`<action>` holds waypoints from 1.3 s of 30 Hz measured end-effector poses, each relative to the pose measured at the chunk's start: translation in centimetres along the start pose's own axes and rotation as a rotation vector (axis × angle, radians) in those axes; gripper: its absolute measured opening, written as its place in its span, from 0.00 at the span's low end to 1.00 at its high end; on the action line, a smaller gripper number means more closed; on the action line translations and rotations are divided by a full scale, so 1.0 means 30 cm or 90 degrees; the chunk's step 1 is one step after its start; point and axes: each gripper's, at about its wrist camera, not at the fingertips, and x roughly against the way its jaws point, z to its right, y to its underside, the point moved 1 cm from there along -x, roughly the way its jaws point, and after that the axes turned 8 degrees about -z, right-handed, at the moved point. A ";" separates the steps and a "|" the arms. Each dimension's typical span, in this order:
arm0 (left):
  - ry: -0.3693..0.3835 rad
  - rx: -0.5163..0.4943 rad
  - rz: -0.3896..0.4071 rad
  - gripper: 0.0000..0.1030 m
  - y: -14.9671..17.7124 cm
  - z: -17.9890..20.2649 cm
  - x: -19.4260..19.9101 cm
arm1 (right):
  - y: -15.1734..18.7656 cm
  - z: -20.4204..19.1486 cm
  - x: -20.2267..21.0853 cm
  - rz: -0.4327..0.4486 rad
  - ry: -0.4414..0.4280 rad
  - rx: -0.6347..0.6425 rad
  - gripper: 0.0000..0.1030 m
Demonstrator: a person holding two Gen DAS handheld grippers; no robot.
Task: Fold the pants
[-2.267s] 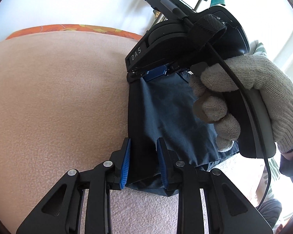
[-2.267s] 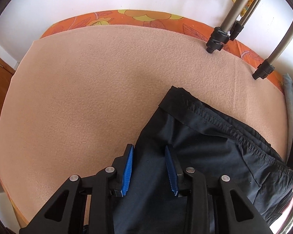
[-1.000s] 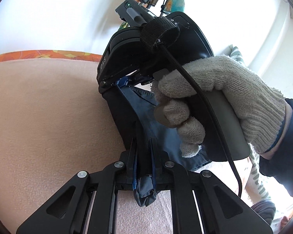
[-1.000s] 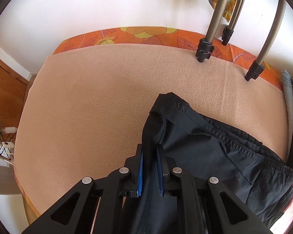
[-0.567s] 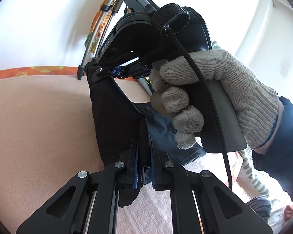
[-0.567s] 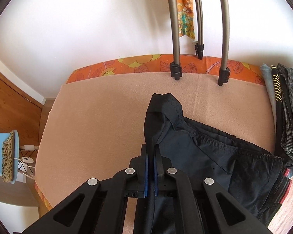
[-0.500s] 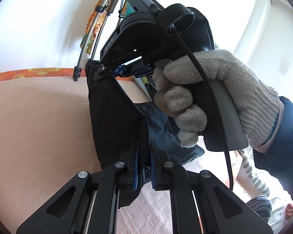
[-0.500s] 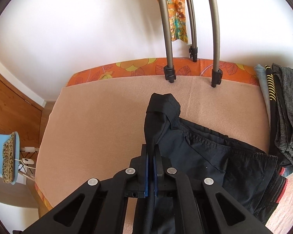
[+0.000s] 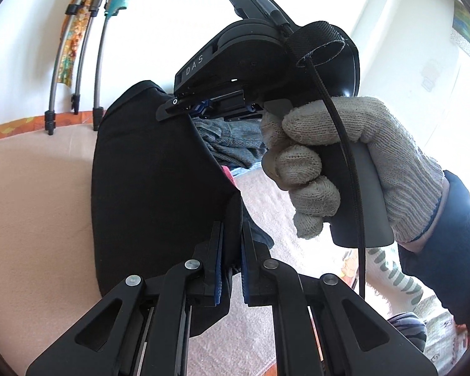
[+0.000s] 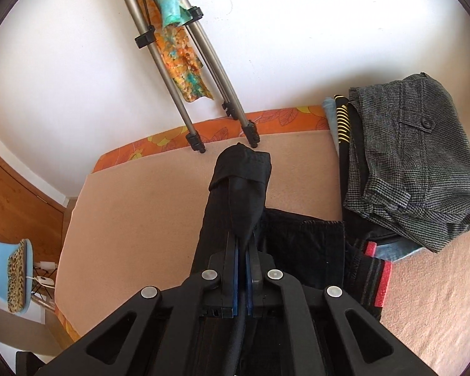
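The dark pants (image 9: 147, 185) hang lifted above the peach blanket (image 9: 31, 194), held by both grippers. My left gripper (image 9: 232, 244) is shut on one edge of the fabric. My right gripper (image 10: 241, 250) is shut on another part of the pants (image 10: 238, 188), whose waistband end stands up beyond the fingers. In the left wrist view the right gripper (image 9: 200, 108) shows above, gripped by a gloved hand (image 9: 344, 163), with the cloth stretched between the two.
A pile of other clothes (image 10: 410, 169), grey tweed on top, lies at the right of the bed. Tripod legs (image 10: 203, 94) stand at the far edge by the white wall. An orange floral sheet (image 10: 172, 134) borders the blanket. A blue chair (image 10: 6, 275) stands at the left.
Both grippers closed on the pants, then raised them off the blanket. The cloth now hangs well above the bed, and the clothes pile has come into view at the right.
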 end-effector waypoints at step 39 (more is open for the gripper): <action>-0.139 -0.049 -0.081 0.23 -0.019 -0.135 -0.085 | 0.281 0.427 0.057 0.022 0.066 -0.046 0.48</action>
